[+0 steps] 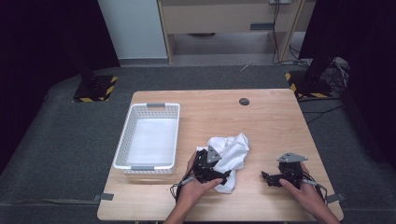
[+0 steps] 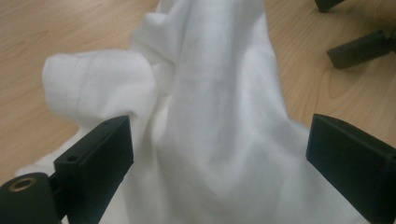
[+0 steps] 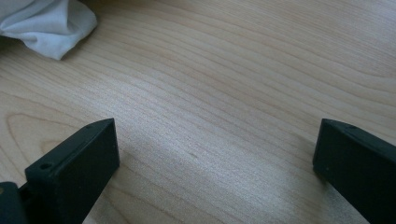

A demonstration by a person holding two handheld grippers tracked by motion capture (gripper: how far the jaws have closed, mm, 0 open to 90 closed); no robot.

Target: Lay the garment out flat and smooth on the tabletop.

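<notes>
A crumpled white cloth (image 1: pixel 229 154) lies on the counter (image 1: pixel 261 121), near its front edge and a little left of the middle, just right of the white basket (image 1: pixel 148 137). The left tongs (image 1: pixel 219 176) sit at the cloth's near-left edge, aimed into the heap. In the left gripper view the cloth (image 2: pixel 219 116) rises as a soft peak between the two black jaws, which stand wide apart — one jaw meets a rolled hem at the left, the other is at the fabric's right slope, but the pads do not press on it, so nothing is gripped. The right tongs (image 1: pixel 267 177) rest well to the right of the cloth, low over bare wood, with a hand (image 1: pixel 306 193) behind them. In the right gripper view these jaws are also spread wide with only wood grain between them — they hold nothing — and a corner of the cloth (image 3: pixel 46 23) shows far off at the upper left, well apart from the right tongs (image 3: pixel 215 154).
</notes>
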